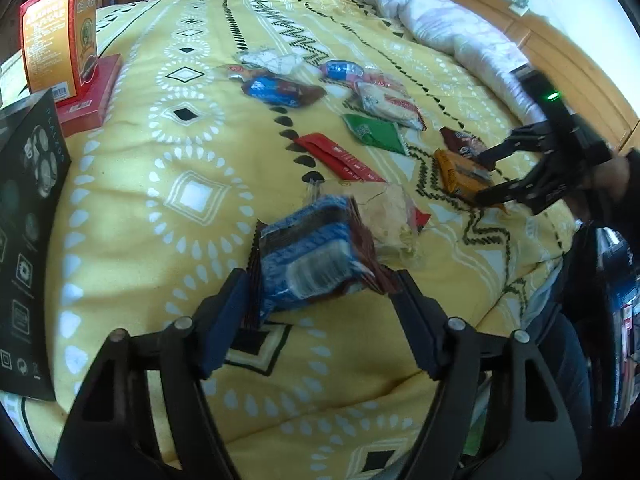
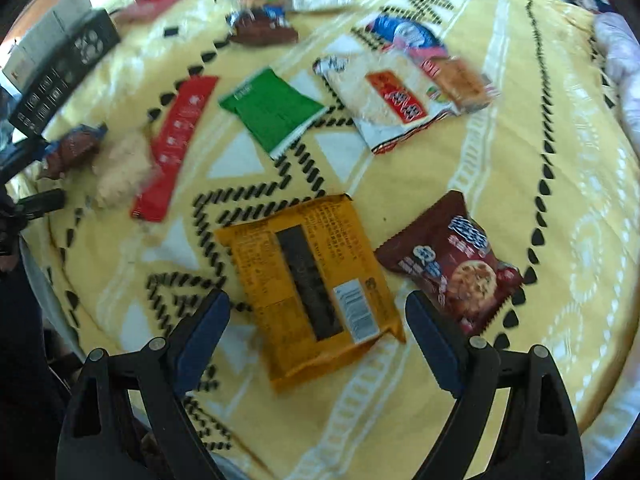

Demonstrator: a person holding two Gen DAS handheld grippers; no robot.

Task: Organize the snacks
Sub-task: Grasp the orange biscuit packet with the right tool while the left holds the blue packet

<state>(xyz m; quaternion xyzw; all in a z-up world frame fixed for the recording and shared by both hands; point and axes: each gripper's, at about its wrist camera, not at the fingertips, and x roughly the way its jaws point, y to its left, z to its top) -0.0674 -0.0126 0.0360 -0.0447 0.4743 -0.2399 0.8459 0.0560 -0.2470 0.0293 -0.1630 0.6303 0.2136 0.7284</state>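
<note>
The right hand-held gripper hangs low over the bed with its jaws spread wide and holding nothing, and the orange packet lies flat straight ahead at 12 o'clock, its near end already between the two pads, its long axis tilted toward 11 o'clock. A brown cookie packet lies just beside it at 2 o'clock, close to the right pad. The left hand-held gripper is busy, closed on a blue-and-brown packet, so the right looks nearer and better placed for the orange one.
</note>
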